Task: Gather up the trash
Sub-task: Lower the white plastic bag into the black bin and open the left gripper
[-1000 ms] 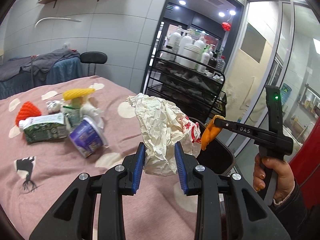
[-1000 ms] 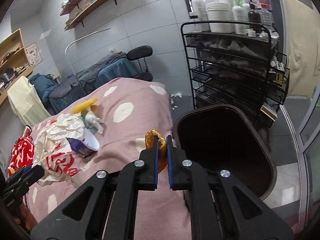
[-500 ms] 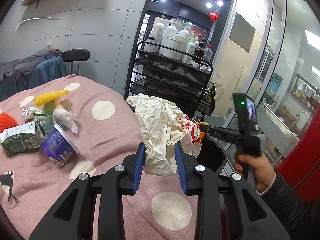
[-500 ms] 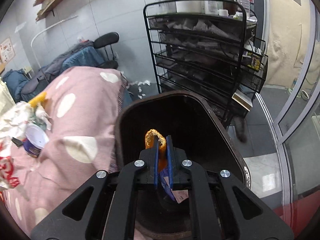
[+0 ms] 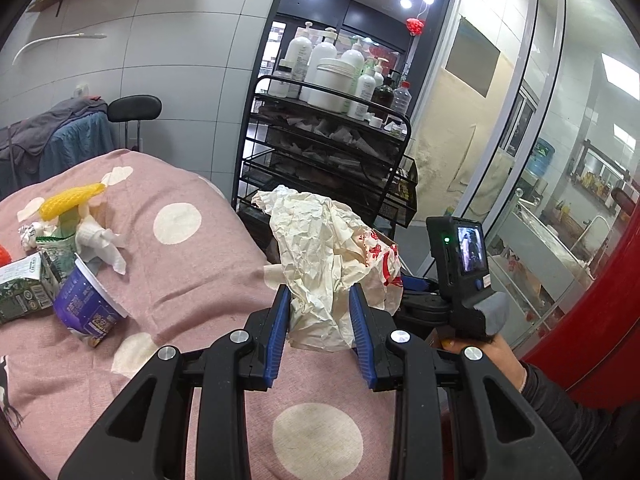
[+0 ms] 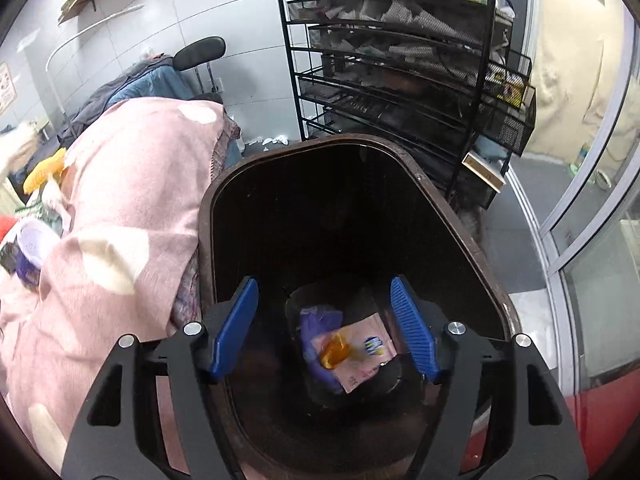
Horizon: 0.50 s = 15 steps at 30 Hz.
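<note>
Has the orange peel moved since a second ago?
Yes. The orange peel has left the right claw, whose jaws are opening, and now lies down inside the brown bin, on the trash at its bottom.

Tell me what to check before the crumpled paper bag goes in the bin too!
1. Left gripper pinching the crumpled paper bag tight: ok, both blue pads press on it.
2. Right gripper done dropping: ok, its jaws are opening with nothing between them, and the orange peel lies at the bottom of the brown trash bin.
3. Room in the bin: ok, only a few bits at the bottom.
4. Bag over the bin mouth: cannot tell, the bag hides the bin in the left view.
5. Right gripper out of the way: not ok, it hangs over the bin mouth.
</note>
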Tool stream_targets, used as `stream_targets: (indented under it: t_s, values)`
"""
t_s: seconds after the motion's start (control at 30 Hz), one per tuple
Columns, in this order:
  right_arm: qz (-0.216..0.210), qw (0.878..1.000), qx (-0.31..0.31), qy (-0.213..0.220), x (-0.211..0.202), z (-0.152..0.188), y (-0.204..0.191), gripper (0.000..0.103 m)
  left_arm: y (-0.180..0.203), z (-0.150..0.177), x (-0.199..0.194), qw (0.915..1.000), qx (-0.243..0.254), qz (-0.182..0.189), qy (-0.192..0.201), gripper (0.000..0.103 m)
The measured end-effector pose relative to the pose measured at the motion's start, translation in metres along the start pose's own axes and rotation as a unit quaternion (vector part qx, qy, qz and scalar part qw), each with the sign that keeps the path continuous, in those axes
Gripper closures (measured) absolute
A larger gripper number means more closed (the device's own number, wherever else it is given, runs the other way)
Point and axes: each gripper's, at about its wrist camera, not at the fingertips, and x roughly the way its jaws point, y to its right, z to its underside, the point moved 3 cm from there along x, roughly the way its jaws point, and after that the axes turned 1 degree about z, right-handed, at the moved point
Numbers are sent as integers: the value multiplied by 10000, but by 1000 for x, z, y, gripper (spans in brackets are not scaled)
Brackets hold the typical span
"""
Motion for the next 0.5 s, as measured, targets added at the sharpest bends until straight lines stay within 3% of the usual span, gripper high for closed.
stream_targets:
  t_s: [0.1, 0.37, 0.5]
  values:
    - [-33, 9999, 124, 61, -11, 10, 3, 25, 5, -2, 7, 9999, 81, 44, -41, 72]
    - [83, 9985, 382, 393, -52, 32, 13, 22, 22, -12, 29, 9994, 241, 208, -143, 72]
    - [256, 9970, 358, 635, -72, 36, 15, 16, 32, -17, 46, 9985, 325, 325, -284, 72]
